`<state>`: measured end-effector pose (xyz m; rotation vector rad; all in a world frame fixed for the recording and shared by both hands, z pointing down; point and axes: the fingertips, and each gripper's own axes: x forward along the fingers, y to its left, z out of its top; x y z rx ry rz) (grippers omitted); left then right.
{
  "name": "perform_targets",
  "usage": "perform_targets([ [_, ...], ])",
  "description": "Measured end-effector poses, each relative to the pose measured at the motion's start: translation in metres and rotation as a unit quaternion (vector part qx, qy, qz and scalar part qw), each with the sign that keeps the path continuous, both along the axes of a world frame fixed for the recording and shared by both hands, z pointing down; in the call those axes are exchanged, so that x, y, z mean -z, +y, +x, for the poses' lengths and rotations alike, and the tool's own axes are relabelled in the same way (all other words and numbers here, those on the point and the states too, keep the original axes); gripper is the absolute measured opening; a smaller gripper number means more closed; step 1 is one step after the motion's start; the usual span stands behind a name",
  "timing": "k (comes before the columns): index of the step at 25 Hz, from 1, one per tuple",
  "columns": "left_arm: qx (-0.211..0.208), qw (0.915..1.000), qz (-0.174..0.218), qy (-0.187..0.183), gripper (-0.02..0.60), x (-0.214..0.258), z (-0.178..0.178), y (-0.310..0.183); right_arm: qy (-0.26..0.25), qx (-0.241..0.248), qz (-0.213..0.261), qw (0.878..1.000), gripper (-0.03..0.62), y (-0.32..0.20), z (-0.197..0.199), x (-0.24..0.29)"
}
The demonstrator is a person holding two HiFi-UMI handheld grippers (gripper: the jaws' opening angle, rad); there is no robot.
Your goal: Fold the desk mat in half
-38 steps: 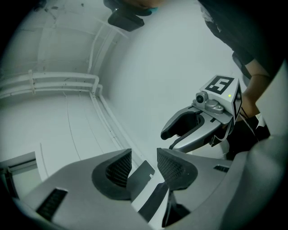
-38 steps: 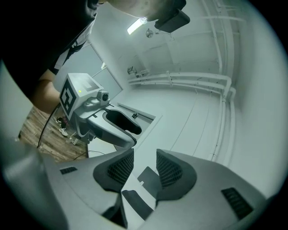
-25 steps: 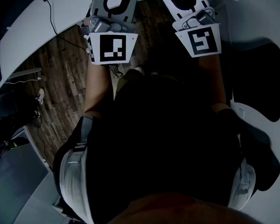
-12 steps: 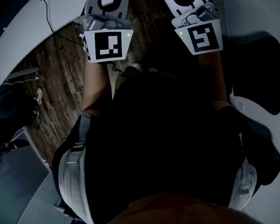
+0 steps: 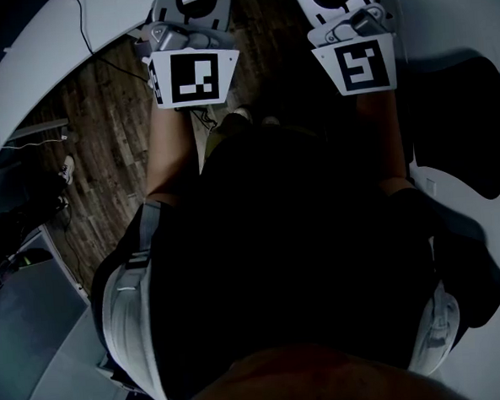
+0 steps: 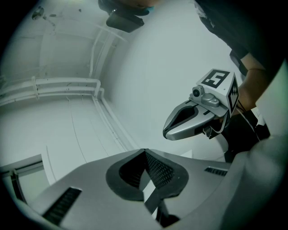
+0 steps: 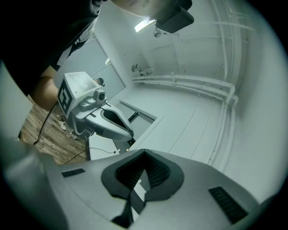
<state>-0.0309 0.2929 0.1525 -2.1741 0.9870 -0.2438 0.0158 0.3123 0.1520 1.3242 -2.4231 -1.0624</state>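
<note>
Head view: a white surface (image 5: pixel 30 56) is seen beside a wooden floor (image 5: pixel 103 145); a dark shape (image 5: pixel 470 131) lies at right (the desk mat, perhaps). Left gripper view: the left tool (image 6: pixel 145 155) is closed, nothing held, a white wall (image 6: pixel 157 67) faced. Right gripper view: the right tool (image 7: pixel 144 155) is closed and empty too, pipes (image 7: pixel 193 83) beyond. Aimed off like this, the mat's edge could be missed.

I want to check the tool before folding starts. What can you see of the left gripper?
The left gripper is a grey, plastic-looking two-jaw tool with dark ridged pads. Its jaws are shut, tips meeting, nothing visible between them. A white cube with black square markers sits on its back. It is held out in front of the person, above the wooden floor, beside the right gripper but apart from it. A bare forearm leads to it.
</note>
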Motion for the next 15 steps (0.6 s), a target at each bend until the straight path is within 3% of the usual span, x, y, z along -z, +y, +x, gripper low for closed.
perform_targets([
  [15, 0.000, 1.0000, -0.001, -0.004, 0.012, 0.000, 0.008, 0.013, 0.005, -0.006, 0.000, 1.000, 0.028, 0.013, 0.010, 0.000],
])
